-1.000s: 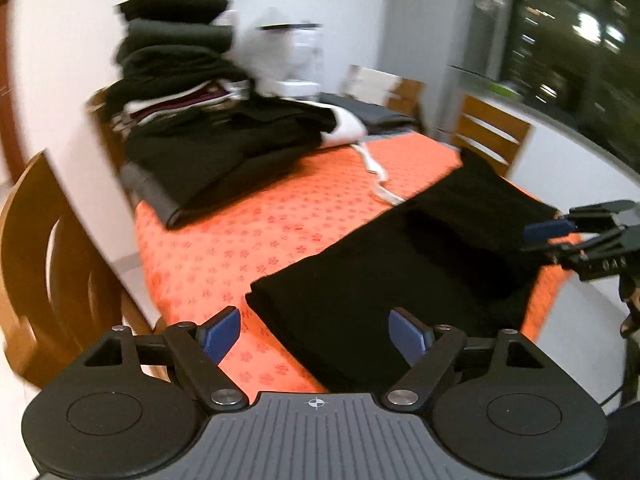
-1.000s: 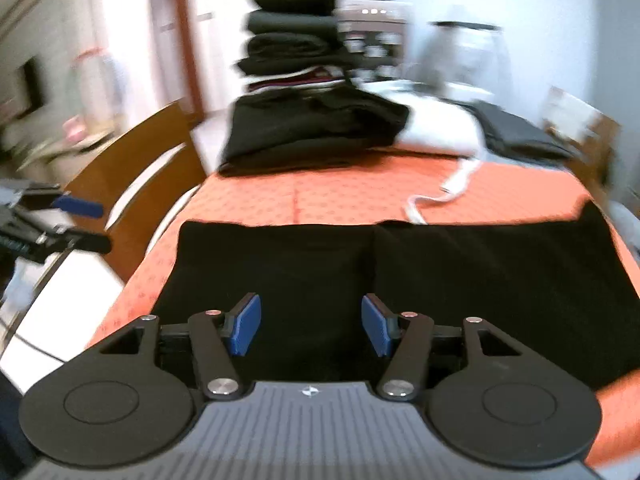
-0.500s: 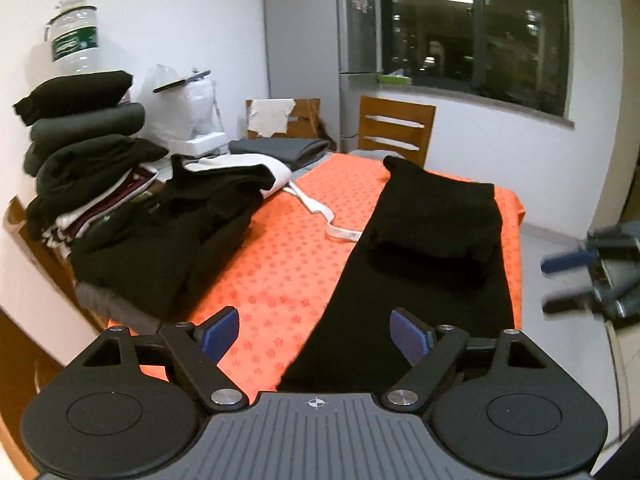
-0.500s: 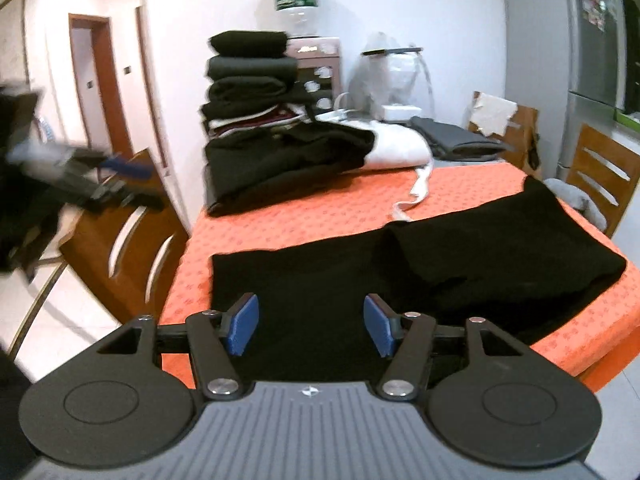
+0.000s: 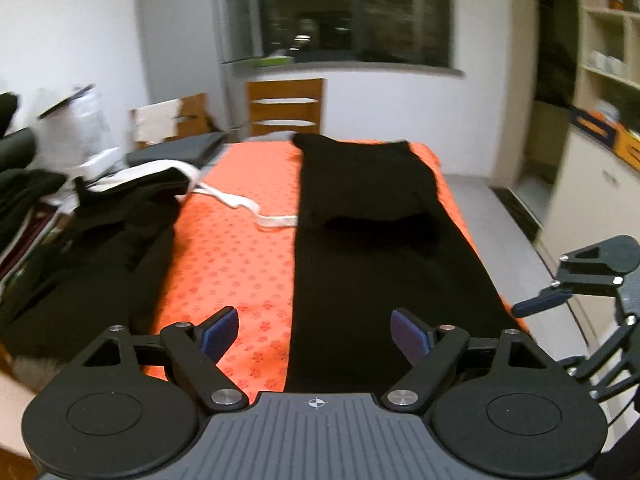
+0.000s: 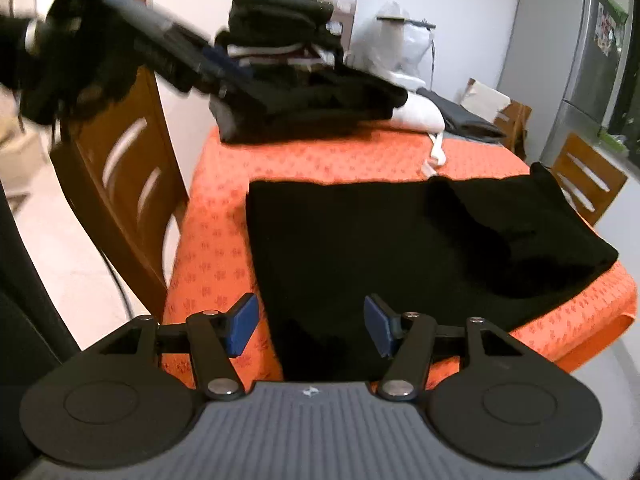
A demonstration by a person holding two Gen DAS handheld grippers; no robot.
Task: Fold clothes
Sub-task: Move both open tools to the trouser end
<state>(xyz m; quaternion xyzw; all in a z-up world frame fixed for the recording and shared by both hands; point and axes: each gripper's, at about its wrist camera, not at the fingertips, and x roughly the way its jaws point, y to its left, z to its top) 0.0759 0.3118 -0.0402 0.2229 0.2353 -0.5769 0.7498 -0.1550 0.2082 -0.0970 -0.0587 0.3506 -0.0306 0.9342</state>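
**Both grippers empty over the black garment**

I see the long black folded garment [image 5: 372, 248] lying flat along one side of the orange patterned tablecloth [image 5: 240, 248]. My left gripper [image 5: 314, 334] hovers with its jaws wide apart, holding nothing; my right gripper [image 6: 310, 326] is likewise parted and empty. A heap of dark clothes [image 6: 304, 108] and a white fabric strap [image 5: 256, 210] crowd the table's other side. A wooden chair [image 6: 120, 184] stands just beside the table.

Fridge [image 6: 576, 60], wooden chair [image 6: 116, 184]
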